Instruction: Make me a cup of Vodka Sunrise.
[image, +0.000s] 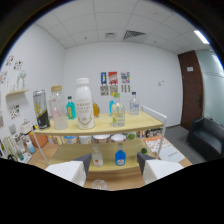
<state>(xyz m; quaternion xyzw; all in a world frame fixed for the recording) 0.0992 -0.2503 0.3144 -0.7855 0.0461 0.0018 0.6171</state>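
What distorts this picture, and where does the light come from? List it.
Gripper view: fisheye lens bows the long wooden shelf top and rounds the frame into black; the bright ceiling light panel lights the room evenly; the white gripper, open, shows only blurred fingertips.

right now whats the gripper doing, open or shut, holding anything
Gripper: fingers open, holding nothing; the shelf cart with its bottles stands beyond them.
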